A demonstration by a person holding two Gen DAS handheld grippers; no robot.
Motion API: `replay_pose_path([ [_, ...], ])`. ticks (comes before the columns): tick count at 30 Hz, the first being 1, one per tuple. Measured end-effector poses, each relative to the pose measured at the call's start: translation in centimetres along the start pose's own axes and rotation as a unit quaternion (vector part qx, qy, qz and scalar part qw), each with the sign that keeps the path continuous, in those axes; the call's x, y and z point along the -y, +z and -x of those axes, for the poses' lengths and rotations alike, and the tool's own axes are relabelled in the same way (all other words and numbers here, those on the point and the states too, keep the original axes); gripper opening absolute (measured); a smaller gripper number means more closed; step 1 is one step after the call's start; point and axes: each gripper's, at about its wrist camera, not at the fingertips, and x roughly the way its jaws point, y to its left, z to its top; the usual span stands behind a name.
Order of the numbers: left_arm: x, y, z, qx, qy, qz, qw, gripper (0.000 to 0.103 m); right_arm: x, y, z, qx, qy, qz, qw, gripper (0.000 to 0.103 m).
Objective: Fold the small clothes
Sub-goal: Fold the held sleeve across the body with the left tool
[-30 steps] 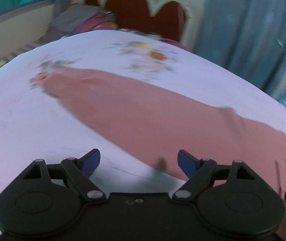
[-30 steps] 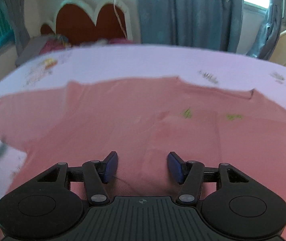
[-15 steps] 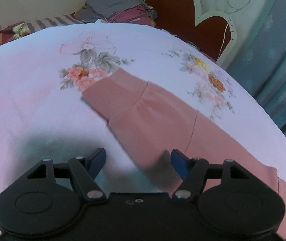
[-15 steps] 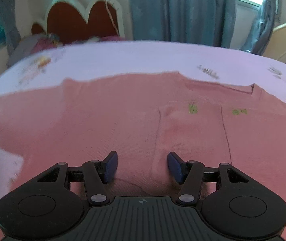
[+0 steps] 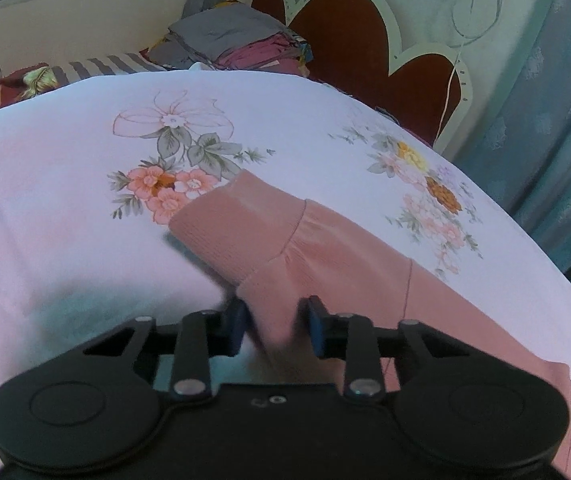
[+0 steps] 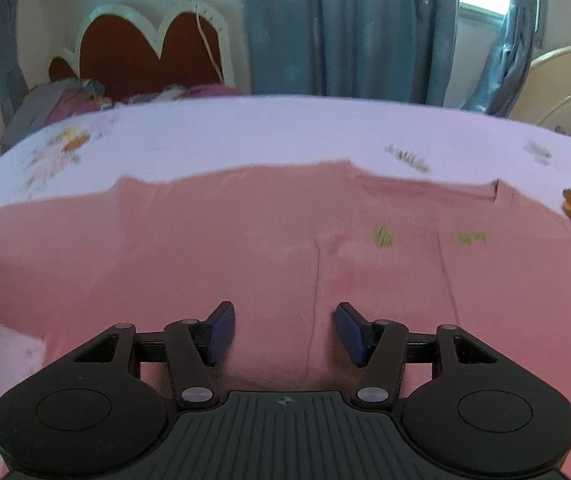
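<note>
A pink long-sleeved sweater (image 6: 245,248) lies flat on the white floral bedsheet (image 6: 285,132). Its left sleeve (image 5: 345,264) stretches across the left wrist view and ends in a ribbed cuff (image 5: 237,224). My left gripper (image 5: 275,326) has its blue pads closed in on the sleeve's lower edge just behind the cuff. My right gripper (image 6: 283,332) is open, low over the sweater's body, with the neckline (image 6: 429,192) beyond it. Two small green marks (image 6: 381,236) sit below the neckline.
A red scalloped headboard (image 5: 365,52) and a pile of folded clothes (image 5: 237,44) stand at the bed's far end. Blue curtains (image 6: 345,28) hang behind the bed. A cream round chair back (image 6: 565,80) is at the right.
My left gripper swung toward the cuff, moved in on the sleeve and narrowed its jaws around the edge. My right gripper stayed open and shifted only slightly over the sweater's body.
</note>
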Motion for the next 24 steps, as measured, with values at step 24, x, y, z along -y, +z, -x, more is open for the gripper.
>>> replay_pose_path([
  [24, 13.7, -3.0, 9.7, 0.053, -0.176, -0.116, 0.9761, 0.005, 5.2, -0.9, 0.5, 0.001, -0.014, -0.056, 0.998, 0.057],
])
